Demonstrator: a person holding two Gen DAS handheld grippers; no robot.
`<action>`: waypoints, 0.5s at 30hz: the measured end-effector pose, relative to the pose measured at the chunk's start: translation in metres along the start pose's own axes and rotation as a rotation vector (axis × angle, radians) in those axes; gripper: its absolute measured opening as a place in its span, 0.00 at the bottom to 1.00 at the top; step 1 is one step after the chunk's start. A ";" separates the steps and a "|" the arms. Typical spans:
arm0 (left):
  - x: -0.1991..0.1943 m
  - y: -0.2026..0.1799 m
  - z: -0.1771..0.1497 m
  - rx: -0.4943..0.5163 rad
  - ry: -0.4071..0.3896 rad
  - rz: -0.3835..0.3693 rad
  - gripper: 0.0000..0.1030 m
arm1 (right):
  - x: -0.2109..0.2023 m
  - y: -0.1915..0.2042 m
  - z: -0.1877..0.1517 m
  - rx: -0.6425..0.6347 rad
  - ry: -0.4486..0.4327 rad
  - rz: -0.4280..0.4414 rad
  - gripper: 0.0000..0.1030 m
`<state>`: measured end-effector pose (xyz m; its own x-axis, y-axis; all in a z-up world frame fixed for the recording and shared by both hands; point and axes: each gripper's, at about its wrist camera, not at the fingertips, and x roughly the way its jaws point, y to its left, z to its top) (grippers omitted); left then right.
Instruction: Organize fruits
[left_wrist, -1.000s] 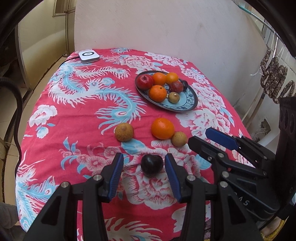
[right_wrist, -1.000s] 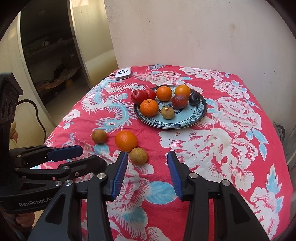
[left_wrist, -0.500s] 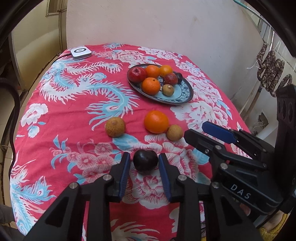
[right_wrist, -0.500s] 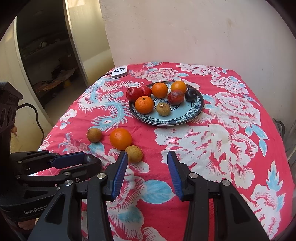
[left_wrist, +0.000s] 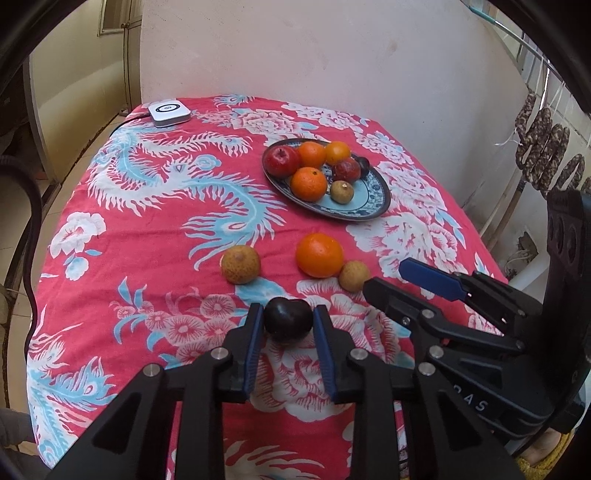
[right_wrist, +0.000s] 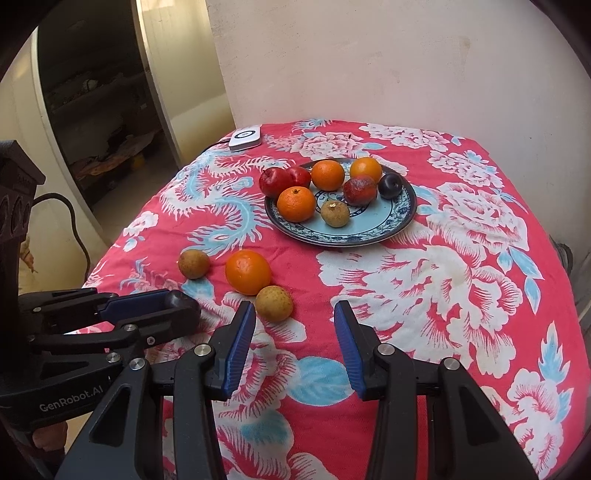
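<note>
Left wrist view, left gripper (left_wrist: 287, 326) clamped tight on the dark plum (left_wrist: 287, 319) low over the red floral cloth (left_wrist: 147, 229), loose orange (left_wrist: 319, 254) beyond, plate (left_wrist: 365, 206) of fruit further back, right gripper (right_wrist: 294, 334) gaping, nothing between its pads.
</note>
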<state>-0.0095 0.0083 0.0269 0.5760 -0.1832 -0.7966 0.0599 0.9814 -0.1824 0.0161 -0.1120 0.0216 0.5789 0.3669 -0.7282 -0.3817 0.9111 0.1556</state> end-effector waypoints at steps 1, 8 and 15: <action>-0.001 0.001 0.001 -0.005 -0.003 0.001 0.28 | 0.001 0.001 0.000 -0.005 0.002 0.003 0.44; -0.002 0.006 0.004 -0.027 -0.010 0.012 0.28 | 0.007 0.006 0.000 -0.036 0.008 0.029 0.44; -0.008 0.012 0.006 -0.046 -0.032 0.007 0.28 | 0.014 0.012 0.001 -0.067 0.024 0.031 0.44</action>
<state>-0.0083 0.0219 0.0345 0.6021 -0.1736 -0.7793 0.0186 0.9789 -0.2037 0.0198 -0.0957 0.0141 0.5487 0.3892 -0.7399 -0.4471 0.8844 0.1336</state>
